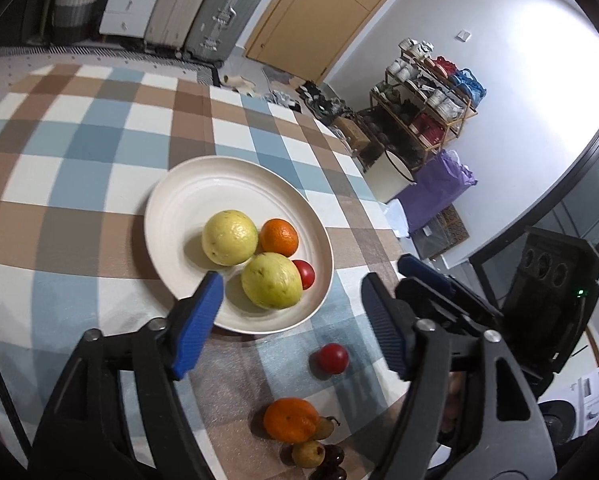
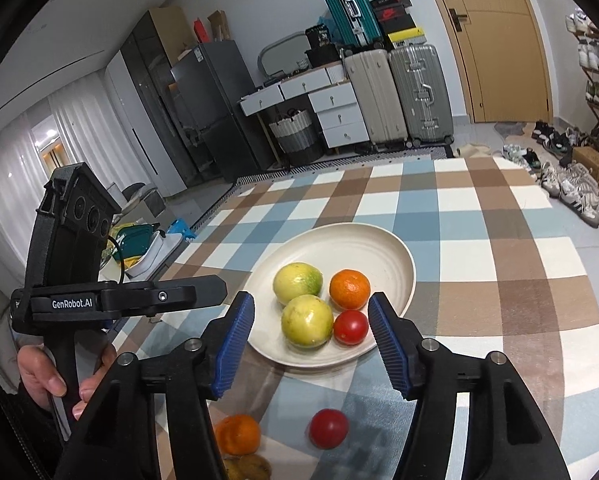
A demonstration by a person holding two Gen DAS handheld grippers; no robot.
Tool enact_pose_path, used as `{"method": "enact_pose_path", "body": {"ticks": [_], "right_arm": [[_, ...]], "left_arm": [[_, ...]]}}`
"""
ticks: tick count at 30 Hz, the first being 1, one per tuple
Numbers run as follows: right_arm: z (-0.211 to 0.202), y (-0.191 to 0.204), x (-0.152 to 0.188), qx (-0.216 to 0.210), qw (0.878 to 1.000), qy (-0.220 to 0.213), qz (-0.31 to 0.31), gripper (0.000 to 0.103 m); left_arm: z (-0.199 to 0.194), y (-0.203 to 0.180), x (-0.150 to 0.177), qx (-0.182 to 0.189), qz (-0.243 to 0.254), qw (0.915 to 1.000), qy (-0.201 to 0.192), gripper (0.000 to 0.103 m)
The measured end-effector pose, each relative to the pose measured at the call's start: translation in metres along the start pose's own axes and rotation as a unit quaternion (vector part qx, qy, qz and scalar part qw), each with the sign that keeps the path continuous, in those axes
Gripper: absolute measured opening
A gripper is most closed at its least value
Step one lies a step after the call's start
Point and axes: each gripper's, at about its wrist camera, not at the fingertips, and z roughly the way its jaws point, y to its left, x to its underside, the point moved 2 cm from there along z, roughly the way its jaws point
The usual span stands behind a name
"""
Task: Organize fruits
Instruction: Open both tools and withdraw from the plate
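Observation:
A cream plate (image 1: 187, 184) (image 2: 379, 236) on the checked tablecloth holds two yellow-green fruits (image 1: 229, 237) (image 1: 271, 280), an orange (image 1: 279, 235) and a red tomato (image 1: 304, 274). Loose on the cloth in front of it lie another tomato (image 1: 332, 358) (image 2: 328, 428), an orange (image 1: 290, 419) (image 2: 237, 434) and small brownish fruits (image 1: 308, 453). My left gripper (image 1: 292, 278) hangs open above the plate's near rim, nothing between its blue pads. My right gripper (image 2: 311, 300) is open too, above the same near rim and empty.
A hand (image 2: 47, 376) holds the left gripper's handle at the table's left edge. The table's right edge (image 1: 379, 216) drops to a floor with a shoe rack (image 1: 427, 92) and a purple bag (image 1: 439, 188). Suitcases (image 2: 399, 92) stand beyond the far edge.

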Motion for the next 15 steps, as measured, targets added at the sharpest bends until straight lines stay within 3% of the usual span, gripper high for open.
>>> {"method": "enact_pose_path", "body": {"ticks": [15], "right_arm": [[-0.053, 0.038, 0.009, 0.000, 0.998, -0.046, -0.033, 0.078]], "left_arm": [[-0.060, -0.022, 0.026, -0.065, 0.023, 0.9966, -0.045, 0.088]]}}
